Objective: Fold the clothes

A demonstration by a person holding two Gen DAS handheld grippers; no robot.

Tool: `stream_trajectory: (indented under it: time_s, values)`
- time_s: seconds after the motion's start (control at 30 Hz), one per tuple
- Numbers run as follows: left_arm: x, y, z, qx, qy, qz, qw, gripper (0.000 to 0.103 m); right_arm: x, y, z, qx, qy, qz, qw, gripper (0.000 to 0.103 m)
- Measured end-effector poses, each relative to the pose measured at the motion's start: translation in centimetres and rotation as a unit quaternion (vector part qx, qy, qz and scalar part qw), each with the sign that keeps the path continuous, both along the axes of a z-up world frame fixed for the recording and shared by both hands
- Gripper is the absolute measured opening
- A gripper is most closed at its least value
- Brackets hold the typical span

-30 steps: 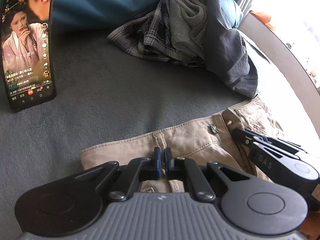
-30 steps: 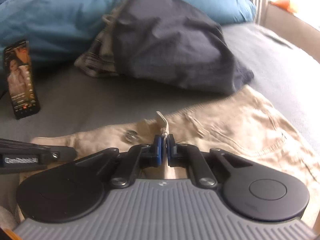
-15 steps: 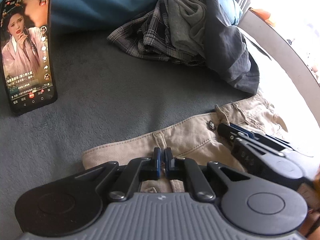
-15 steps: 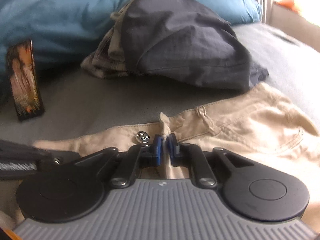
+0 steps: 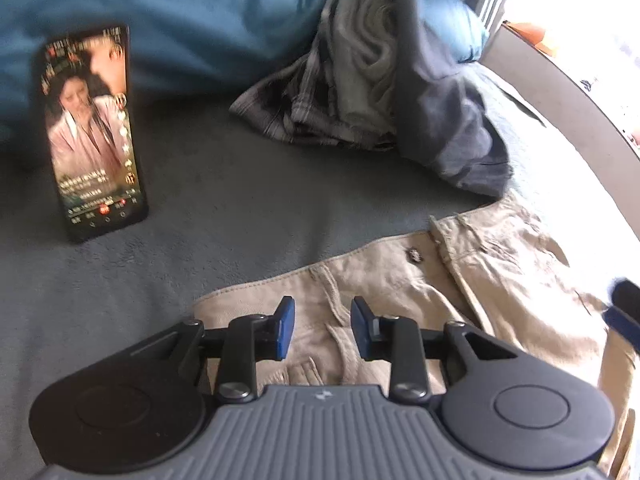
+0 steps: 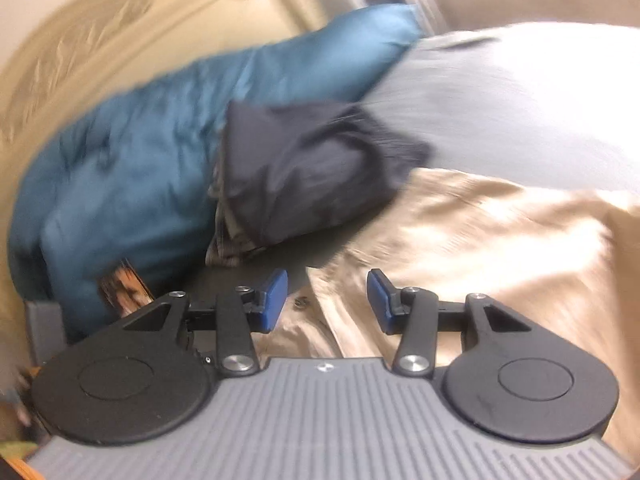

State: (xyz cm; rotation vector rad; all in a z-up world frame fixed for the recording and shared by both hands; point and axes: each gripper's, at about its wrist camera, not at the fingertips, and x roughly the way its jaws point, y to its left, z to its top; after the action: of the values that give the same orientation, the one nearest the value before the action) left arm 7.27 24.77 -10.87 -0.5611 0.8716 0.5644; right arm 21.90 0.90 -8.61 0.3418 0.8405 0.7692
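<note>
Looking along the left gripper (image 5: 322, 328), its jaws are opening, the blue pads (image 5: 285, 332) standing apart over the waistband of the beige trousers (image 5: 472, 292), with a belt loop of that cloth lying in the gap below them and neither pad pressing on it. The trousers lie spread on the grey bed cover (image 5: 240, 208), waistband toward the camera's far side, a metal button (image 5: 415, 255) showing near the fly. Beyond them sits a heap of unfolded clothes (image 5: 372, 92): a plaid piece, a pale grey one and a dark navy one draped over the right of the heap, its hem just reaching the trousers' edge. A phone (image 5: 94, 132) stands upright on the bed to the left, its screen lit, propped against a blue duvet (image 5: 192, 12). At the right edge a dark, blurred part of the right gripper (image 5: 624, 308) hangs over the trousers.

From the right wrist the picture is tilted and smeared. The right gripper (image 6: 327, 300) is also opening, its pads wide apart and nothing clamped between them; the beige trousers (image 6: 480, 240) lie beneath and to the right, brightly lit. The navy garment (image 6: 312, 172) rests behind, touching the trousers' far edge, with the blue duvet (image 6: 140, 168) to its left and a pale carved headboard (image 6: 80, 48) above.
</note>
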Motion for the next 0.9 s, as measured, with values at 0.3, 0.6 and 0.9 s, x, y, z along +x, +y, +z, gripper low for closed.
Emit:
stream_trajectory:
  time_s: [0.3,0.6,0.9]
  values:
    - [5.0,-7.3,2.1,0.012,-0.017,-0.112,0.9935,0.031,-5.1,-16.0,-0.7,-0.039,0.063,-0.136,0.988,0.044]
    - [13.3,-13.8,0.8,0.035,-0.001,-0.173,0.9842,0.031,-1.4,-24.3,-1.8,-0.109,0.045,-0.230,0.966,0.048]
    - [16.2,-15.0,-2.6,0.067,0.046,-0.183,0.9797,0.027,6.7,-21.5,-8.4,-0.202,0.110,-0.147,0.962,0.026]
